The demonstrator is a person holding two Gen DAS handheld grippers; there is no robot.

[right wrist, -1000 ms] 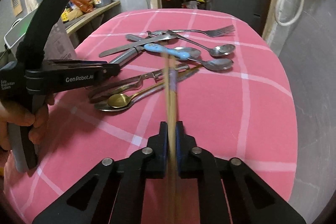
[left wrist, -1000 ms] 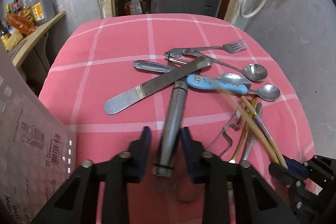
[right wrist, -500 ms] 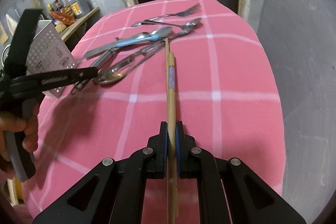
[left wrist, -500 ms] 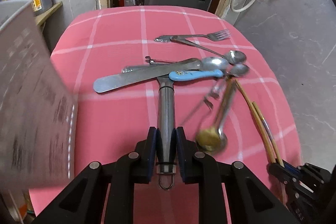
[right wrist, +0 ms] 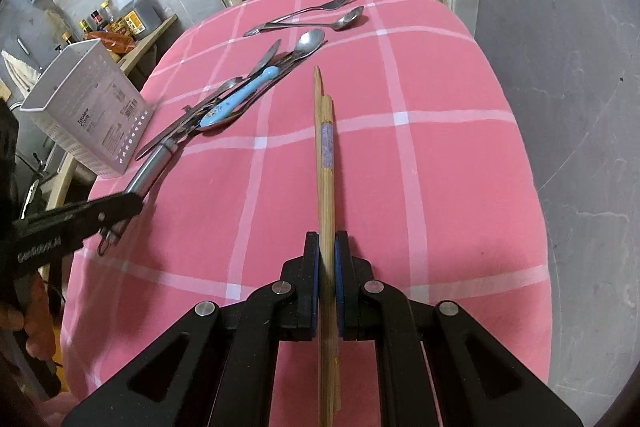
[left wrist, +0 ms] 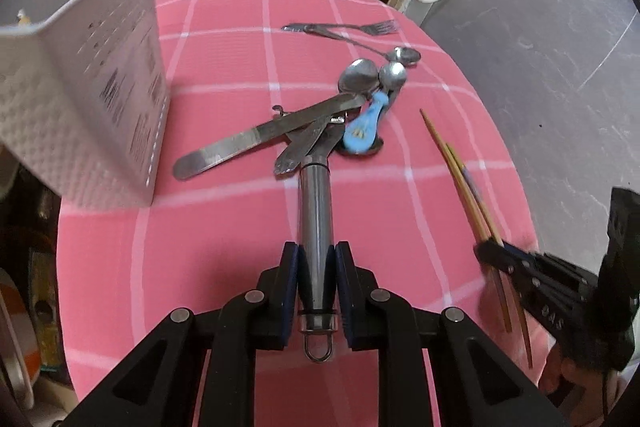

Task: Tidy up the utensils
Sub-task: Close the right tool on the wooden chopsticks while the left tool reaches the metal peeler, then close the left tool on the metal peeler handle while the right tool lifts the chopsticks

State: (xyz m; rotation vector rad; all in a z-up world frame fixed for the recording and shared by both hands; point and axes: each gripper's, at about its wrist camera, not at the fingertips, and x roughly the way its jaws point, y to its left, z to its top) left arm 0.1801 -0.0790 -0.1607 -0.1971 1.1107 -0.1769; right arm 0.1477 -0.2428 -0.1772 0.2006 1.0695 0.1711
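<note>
A: The left tongs [left wrist: 316, 285] are closed on a steel handle [left wrist: 316, 211], pads pressing both sides near its ringed end. The right tongs [right wrist: 327, 259] are pinched nearly shut on a pair of chopsticks [right wrist: 325, 155].

B: Which way does each piece point?

A: In the left wrist view the handle runs straight out toward 12 o'clock, its far end tucked under the utensil pile [left wrist: 320, 123]. In the right wrist view the chopsticks also run toward 12, tips hanging free above the pink tabletop [right wrist: 440, 167], butts trailing back past the pads.

B: And the caddy?

A: The white caddy [left wrist: 100, 79] stands upright at the tabletop's edge, at about 10 o'clock from the left tongs and near them. From the right tongs it sits at about 10 too [right wrist: 86, 107], but well apart, with the pile between.

B: So the left hand is nearer.

A: Clearly. It looks like the handle goes in first. Its long axis lies along the tabletop while the caddy's mouth faces up, so the piece would need tipping end-down over the opening.

B: Hand poses?

A: Both tongs pitch steeply down at the cloth. The right hand [left wrist: 568, 375] grips its tool at 4 o'clock in the left view, low beside the tabletop's edge.
</note>
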